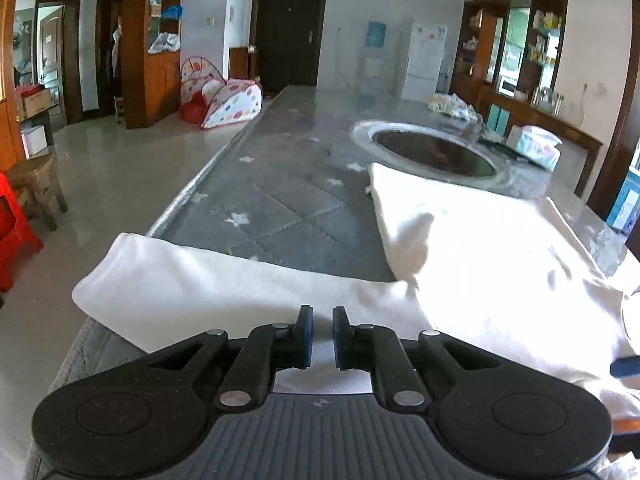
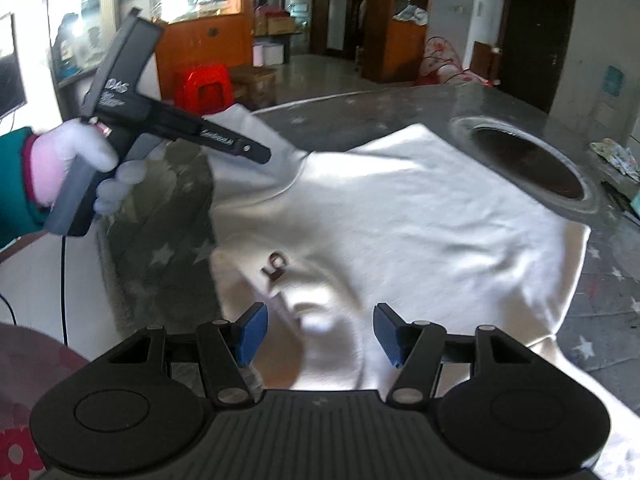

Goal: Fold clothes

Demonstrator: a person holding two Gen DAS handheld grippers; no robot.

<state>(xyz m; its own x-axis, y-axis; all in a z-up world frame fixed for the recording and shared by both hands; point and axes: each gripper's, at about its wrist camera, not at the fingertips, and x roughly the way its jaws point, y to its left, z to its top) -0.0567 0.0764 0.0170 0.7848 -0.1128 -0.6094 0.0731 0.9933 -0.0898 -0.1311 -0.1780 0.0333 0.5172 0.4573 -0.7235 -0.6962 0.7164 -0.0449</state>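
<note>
Your white garment [image 2: 400, 216] lies spread on the grey star-patterned bench [image 1: 280, 184], one sleeve [image 1: 180, 276] reaching toward the bench's left edge. Your left claw [image 1: 322, 334] sits over the sleeve with its jaws a narrow gap apart, cloth showing between, nothing pinched that I can see. Your right claw [image 2: 318, 334] hovers over the garment's body, jaws wide apart, holding nothing. A round recessed basin [image 1: 436, 152] is set in the bench just beyond the garment; contents unclear.

Overexposed glare, motion blur, fisheye warping
</note>
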